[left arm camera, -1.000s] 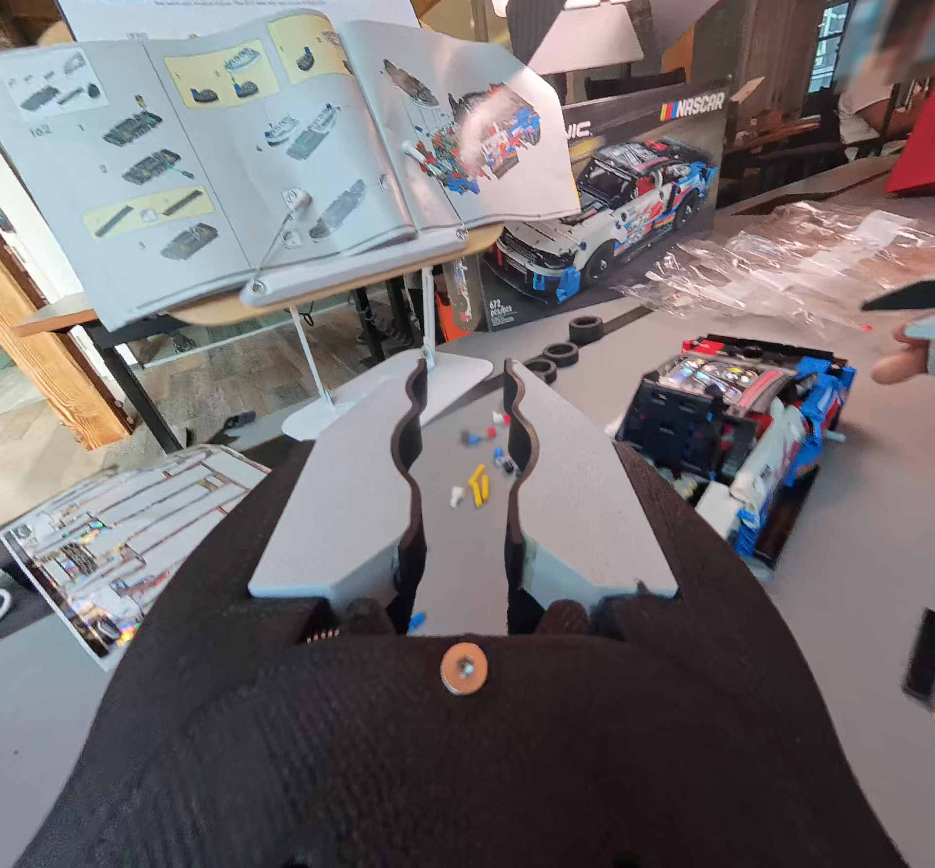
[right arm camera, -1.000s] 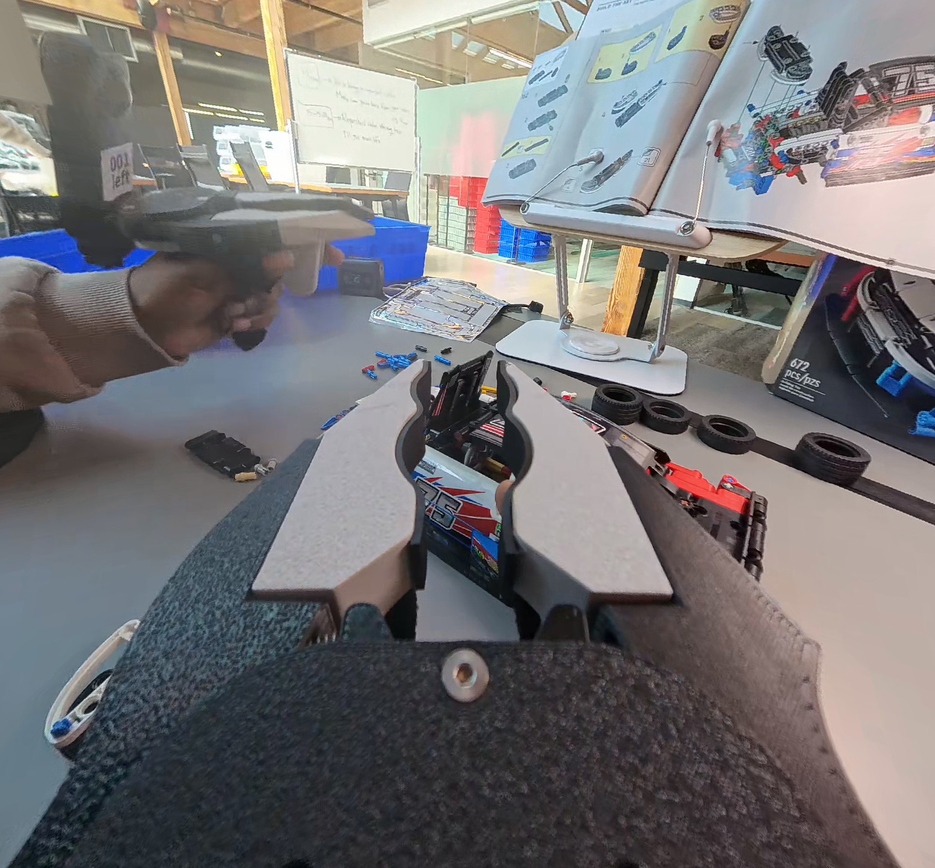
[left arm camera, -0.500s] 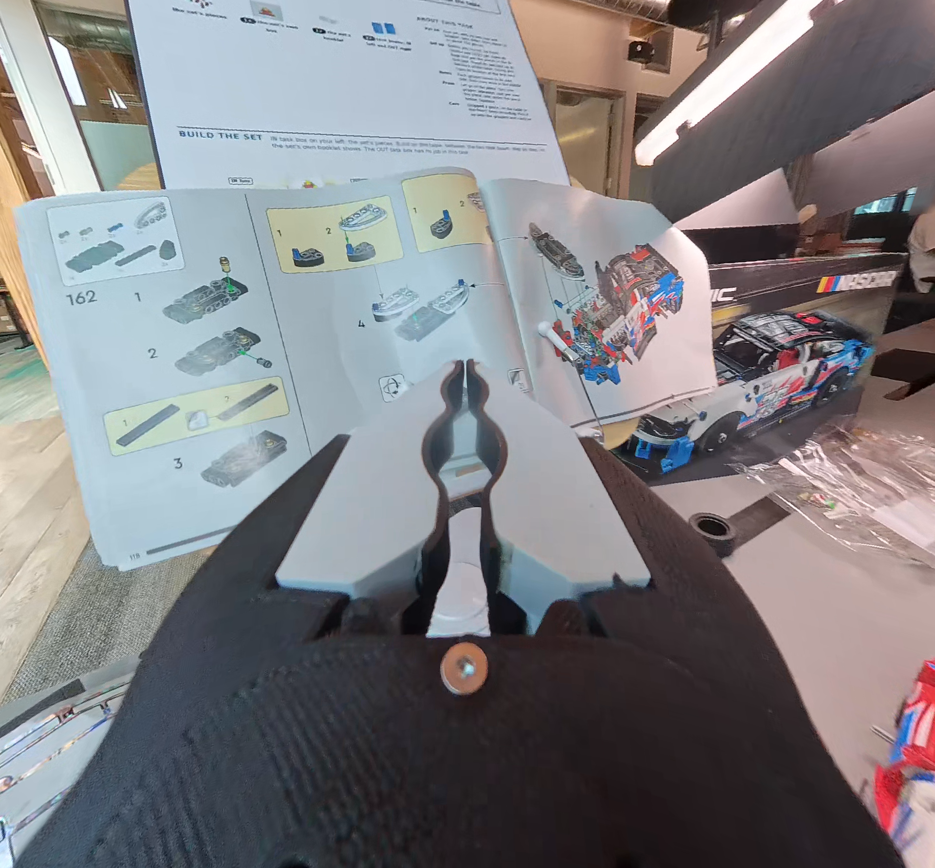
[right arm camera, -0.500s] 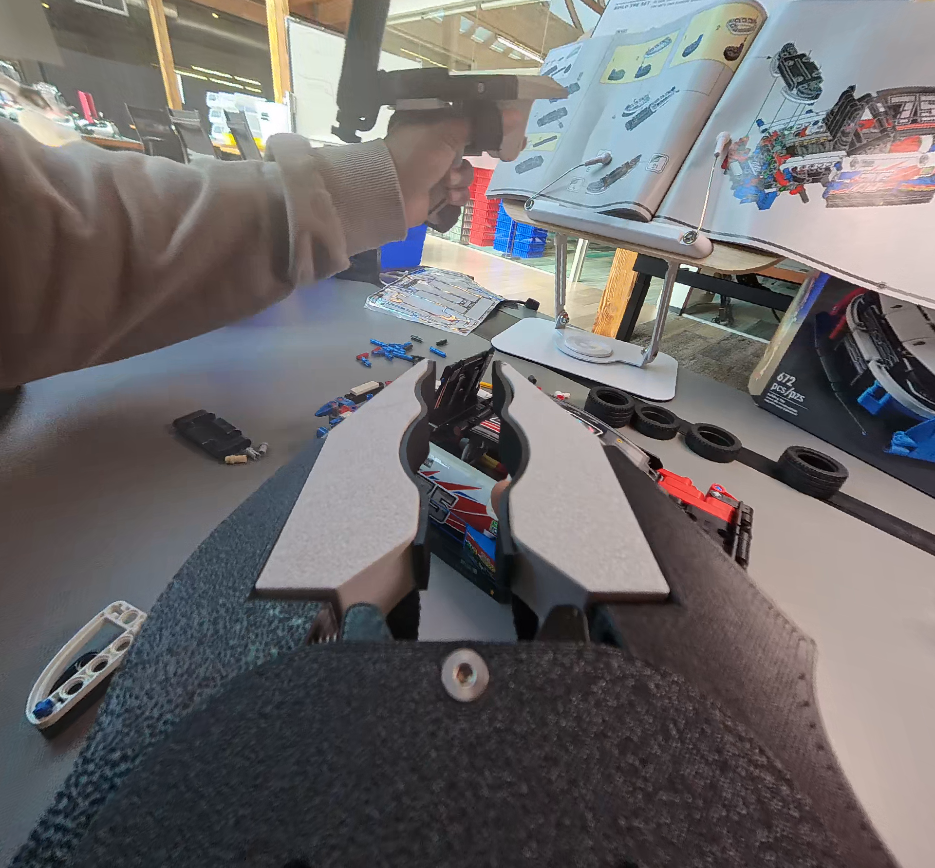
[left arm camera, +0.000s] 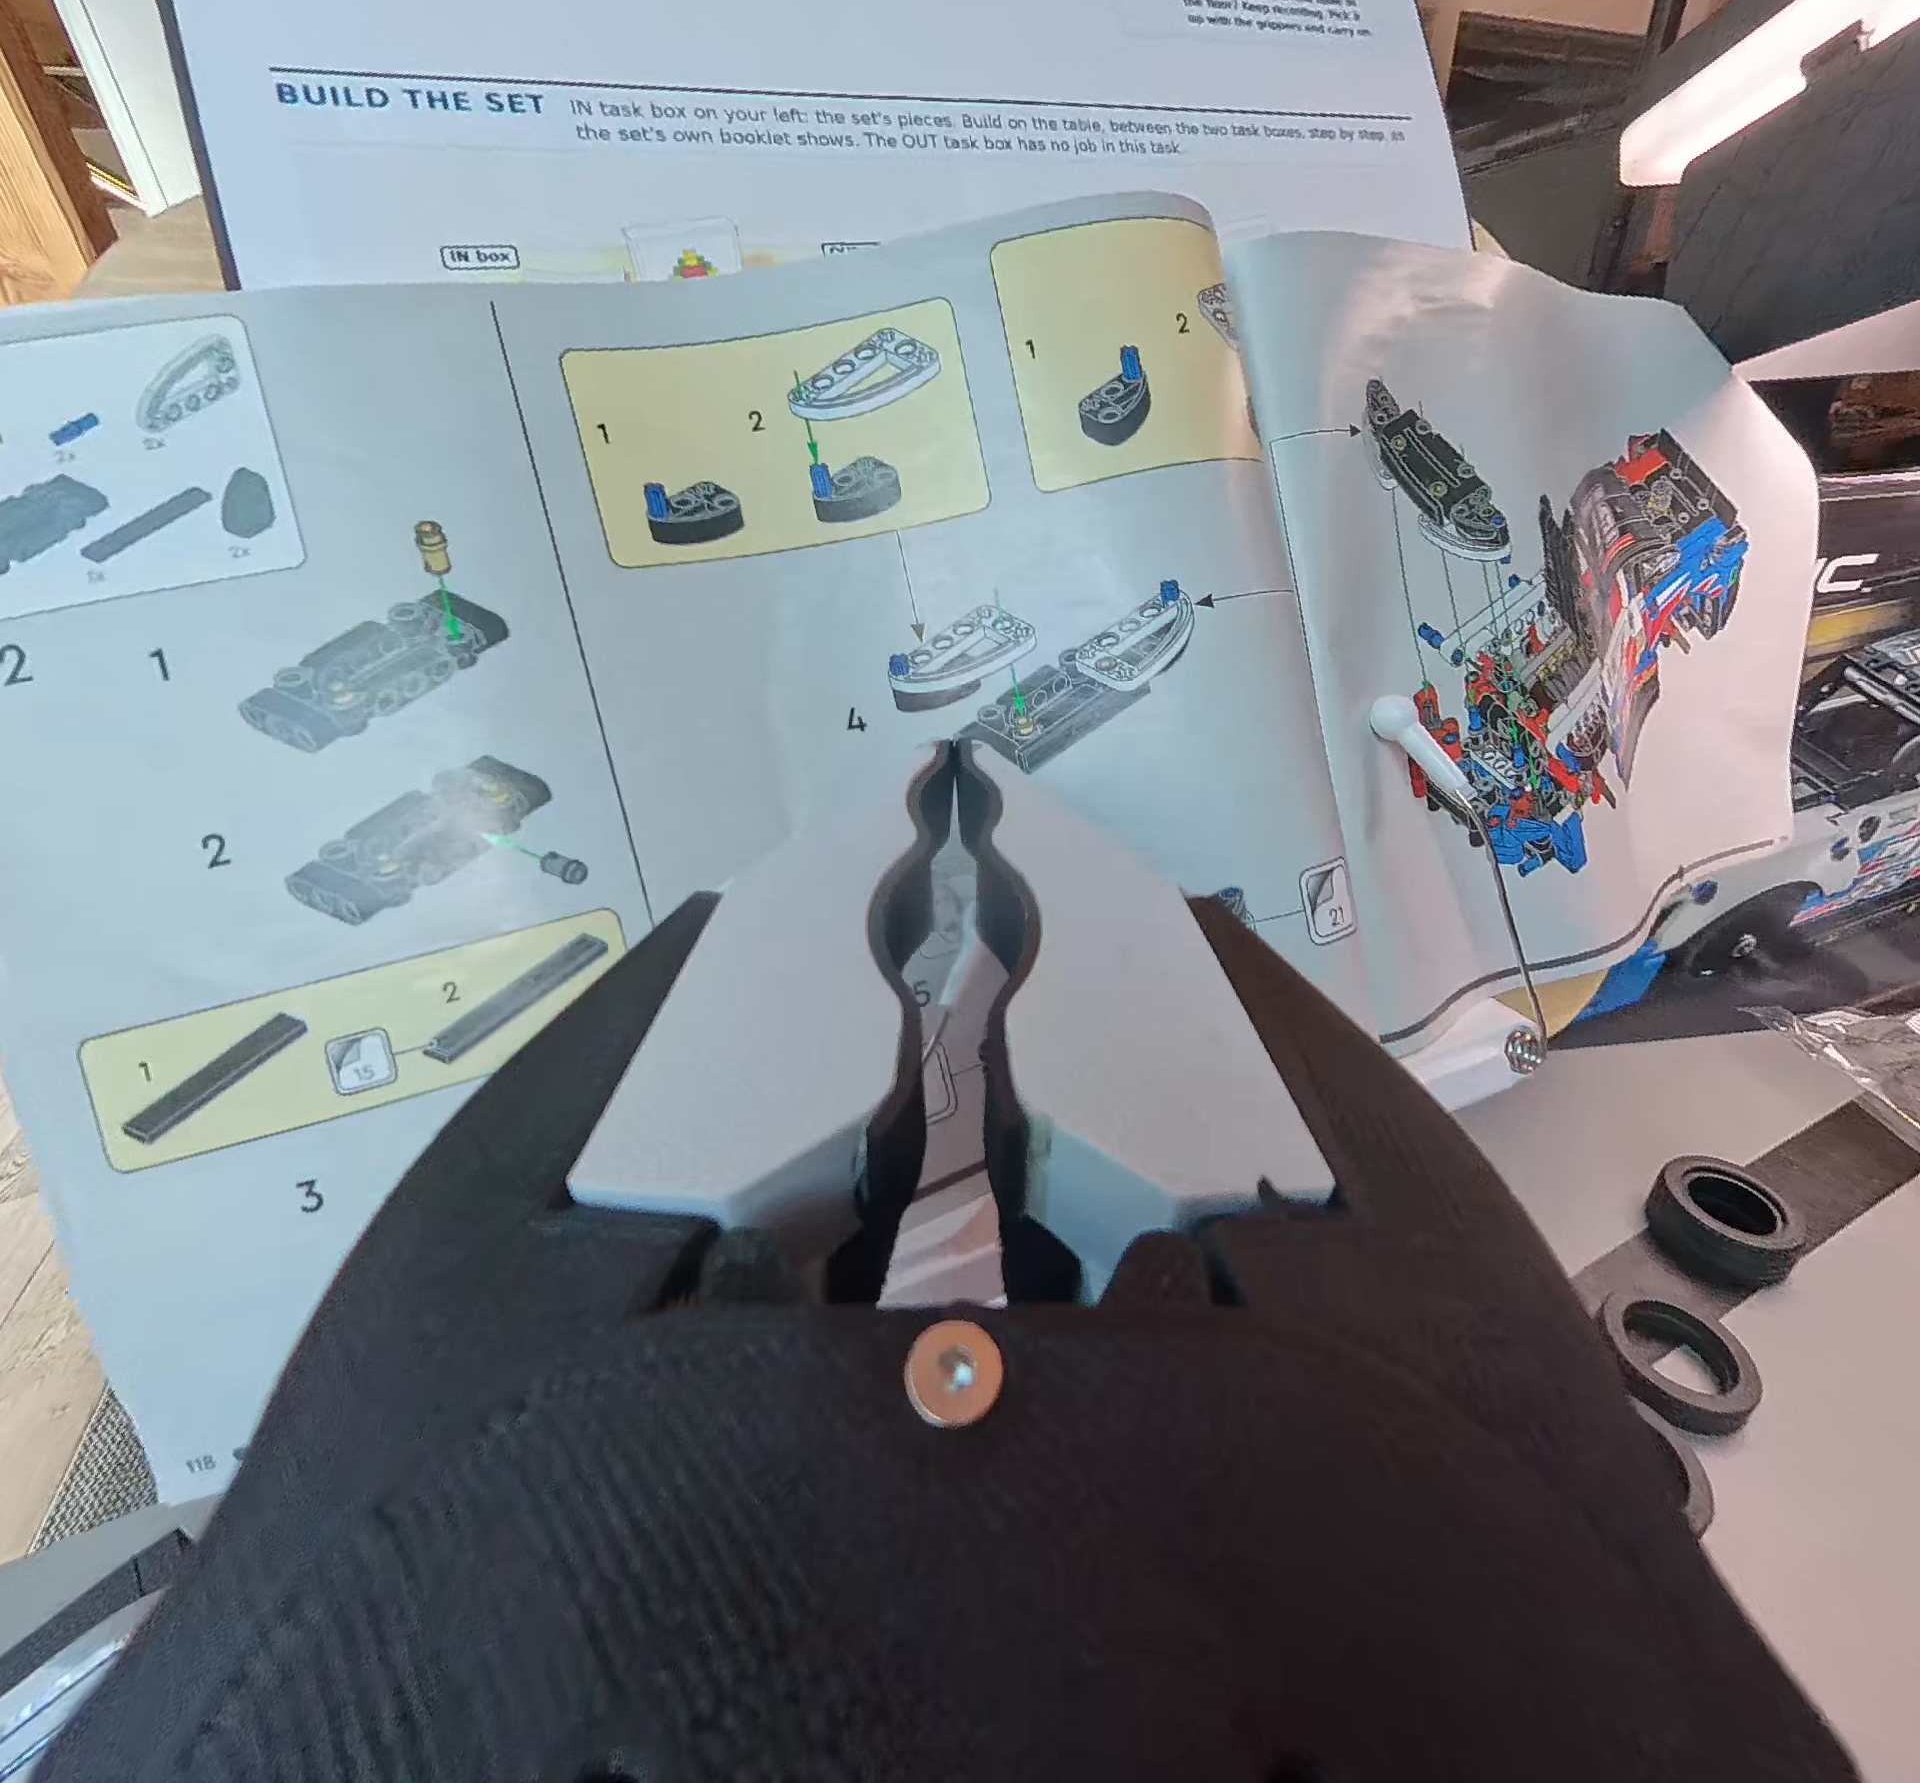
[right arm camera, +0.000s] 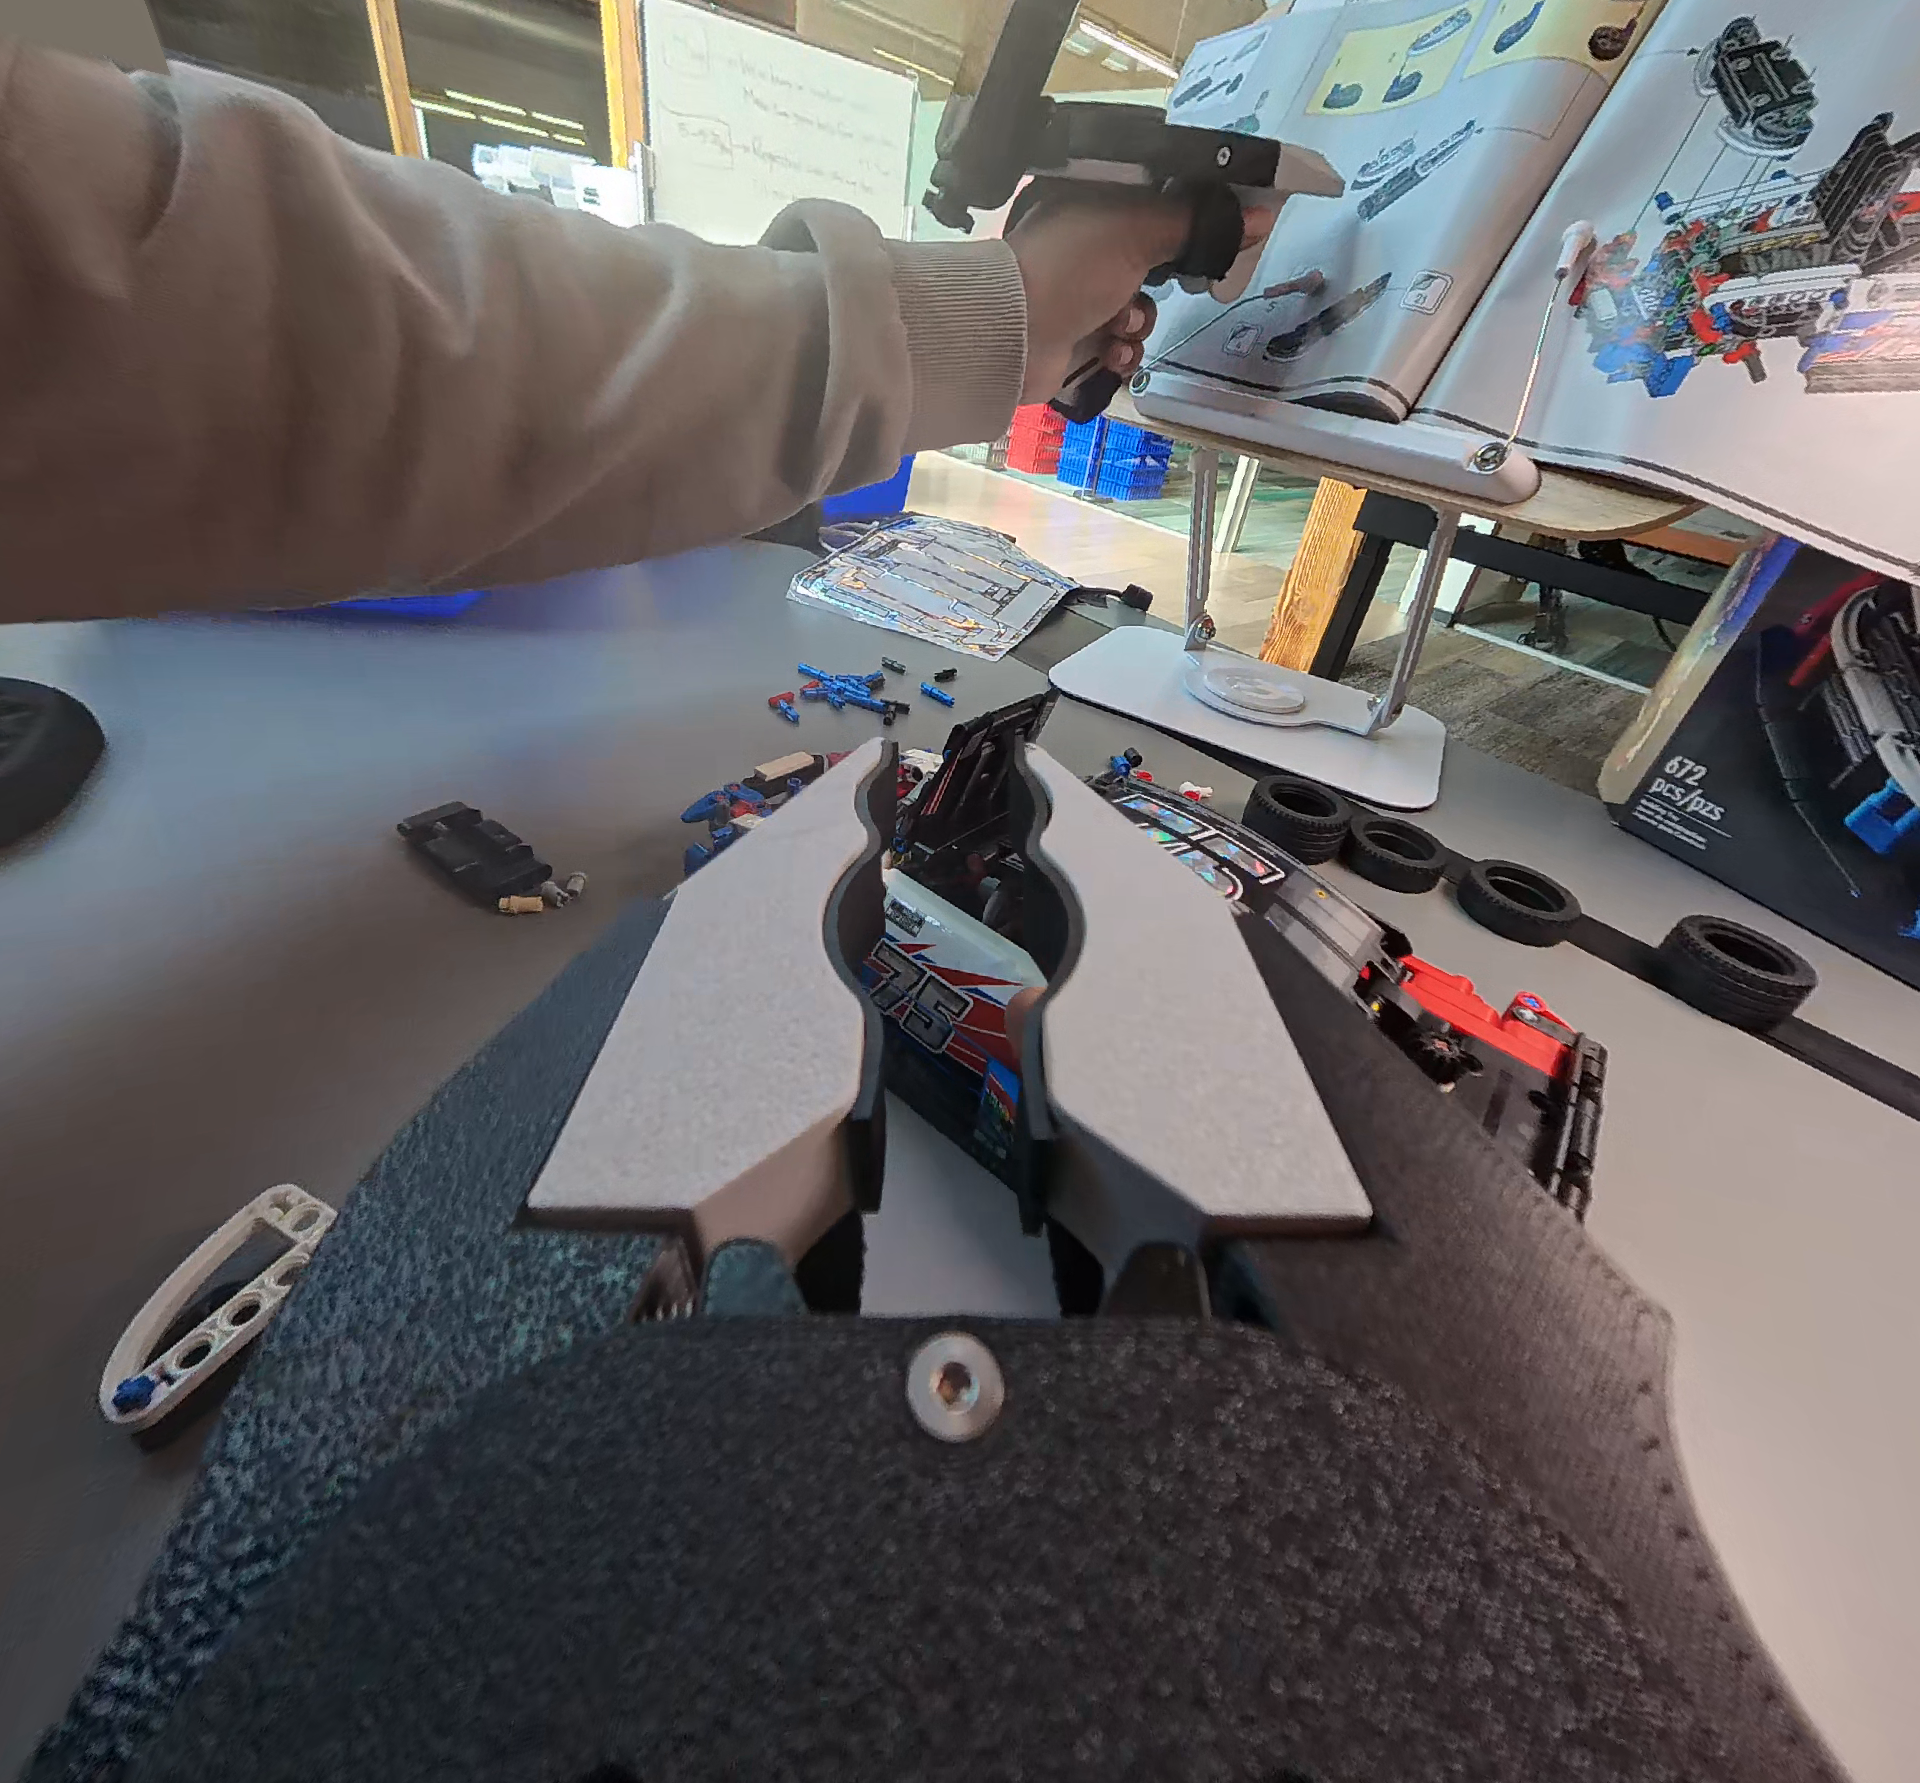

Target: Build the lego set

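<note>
My left hand-held gripper (left arm camera: pixel 954 746) clenched, tips against open booklet (left arm camera: pixel 727 694) on stand. Right hand-held gripper (right arm camera: pixel 961 777) released, poised over lego car (right arm camera: pixel 1455 1006) on desk (right arm camera: pixel 312 954); tires (right arm camera: pixel 1512 902) just beside.

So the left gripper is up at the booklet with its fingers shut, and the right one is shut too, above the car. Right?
Not quite. The right gripper is open: the right wrist view shows a clear gap between its fingers, above the car. The left gripper is up at the booklet, fingers shut, as you said.
</note>
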The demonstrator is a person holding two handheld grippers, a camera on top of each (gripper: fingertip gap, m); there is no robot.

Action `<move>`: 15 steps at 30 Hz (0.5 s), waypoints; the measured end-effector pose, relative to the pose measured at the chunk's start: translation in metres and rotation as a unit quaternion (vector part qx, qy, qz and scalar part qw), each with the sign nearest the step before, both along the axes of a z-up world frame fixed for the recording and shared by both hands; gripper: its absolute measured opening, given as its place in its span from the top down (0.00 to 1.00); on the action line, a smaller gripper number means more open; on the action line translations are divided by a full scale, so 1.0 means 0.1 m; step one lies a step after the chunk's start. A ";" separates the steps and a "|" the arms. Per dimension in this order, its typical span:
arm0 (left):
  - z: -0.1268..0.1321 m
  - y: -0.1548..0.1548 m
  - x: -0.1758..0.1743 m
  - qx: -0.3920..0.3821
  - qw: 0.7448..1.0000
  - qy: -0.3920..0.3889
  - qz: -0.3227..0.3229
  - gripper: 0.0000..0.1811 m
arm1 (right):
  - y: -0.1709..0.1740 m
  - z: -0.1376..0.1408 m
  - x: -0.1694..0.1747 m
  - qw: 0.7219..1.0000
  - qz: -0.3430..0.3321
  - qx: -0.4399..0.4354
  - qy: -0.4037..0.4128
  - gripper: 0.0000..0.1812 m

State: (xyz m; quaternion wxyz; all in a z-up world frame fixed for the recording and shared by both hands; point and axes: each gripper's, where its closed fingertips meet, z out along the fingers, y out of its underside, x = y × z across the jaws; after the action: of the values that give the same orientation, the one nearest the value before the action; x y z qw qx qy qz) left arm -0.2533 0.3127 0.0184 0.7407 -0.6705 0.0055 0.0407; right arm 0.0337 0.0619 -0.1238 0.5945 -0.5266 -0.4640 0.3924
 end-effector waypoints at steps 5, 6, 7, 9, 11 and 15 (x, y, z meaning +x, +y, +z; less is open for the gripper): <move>0.01 0.09 -0.07 -0.013 1.000 0.014 0.004 1.00 | 0.00 -0.05 -0.03 1.000 0.005 -0.005 -0.010 0.92; 0.01 0.09 -0.08 -0.014 1.000 0.020 0.007 1.00 | 0.00 -0.06 -0.03 1.000 0.005 -0.004 -0.012 0.93; 0.01 0.10 -0.09 -0.015 1.000 0.025 0.008 1.00 | 0.00 -0.07 -0.03 1.000 0.006 -0.004 -0.014 0.93; 0.00 0.11 -0.10 -0.016 0.999 0.029 0.009 1.00 | 0.00 -0.08 -0.04 1.000 0.008 -0.004 -0.016 0.93; 0.00 0.11 -0.10 -0.015 0.999 0.031 0.009 1.00 | -0.01 -0.09 -0.05 1.000 0.010 -0.005 -0.017 0.93; -0.01 0.11 -0.09 -0.015 0.999 0.031 0.008 1.00 | -0.02 -0.09 -0.05 1.000 0.012 -0.006 -0.018 0.94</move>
State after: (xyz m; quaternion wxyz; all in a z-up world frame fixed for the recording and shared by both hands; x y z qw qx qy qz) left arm -0.2621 0.3238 0.0179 0.7299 -0.6799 0.0235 0.0669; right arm 0.0290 0.0602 -0.1329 0.5785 -0.5314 -0.4783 0.3926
